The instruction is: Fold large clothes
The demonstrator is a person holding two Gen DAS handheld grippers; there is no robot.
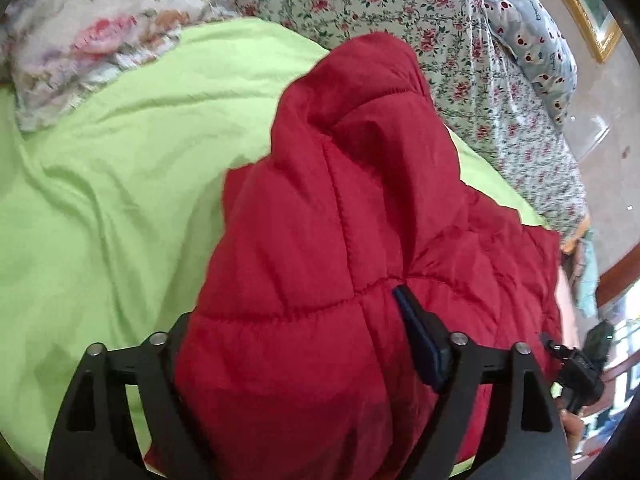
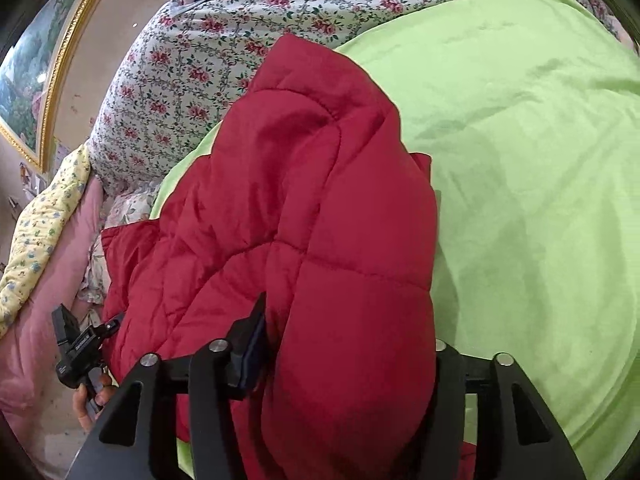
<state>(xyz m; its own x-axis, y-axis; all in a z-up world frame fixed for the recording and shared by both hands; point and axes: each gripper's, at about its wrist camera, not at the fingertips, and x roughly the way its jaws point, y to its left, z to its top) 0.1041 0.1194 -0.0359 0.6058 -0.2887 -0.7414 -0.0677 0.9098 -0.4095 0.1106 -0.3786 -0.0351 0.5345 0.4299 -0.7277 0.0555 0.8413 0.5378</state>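
Left wrist view: the left gripper (image 1: 292,320) points down at a bed, its black fingers standing wide apart.
Left grip: a thick fold of the red puffer jacket (image 1: 340,200) fills the whole gap. The blue pad (image 1: 420,340) of one finger lies against a quilted seam and the other finger is buried under the fabric, so I cannot tell whether the fold is pinched or only lying between them.
Jacket, from the left: it bulges up over the fingers and runs away towards the head of the bed, its far end rounded and doubled over.
Right wrist view: the right gripper (image 2: 352,328) is also spread wide, with the same jacket heaped between its fingers.
Right grip: one blue pad (image 2: 252,352) touches the fabric and the far finger is mostly covered. Whether it is pinching I cannot tell.
Under the jacket: a lime green sheet (image 1: 120,200), lightly creased, with the jacket lying along its edge.
Beyond the sheet: a rose-print bedspread (image 1: 380,0), a floral pillow (image 1: 80,32) and a blue spotted pillow (image 1: 532,40).
Bedside: a pink blanket (image 2: 48,280) and a yellow flowered quilt (image 2: 44,216).
Wall: a gilt-framed painting (image 2: 24,80).
Person: a hand (image 2: 90,400) holds the other gripper's handle beside the jacket.
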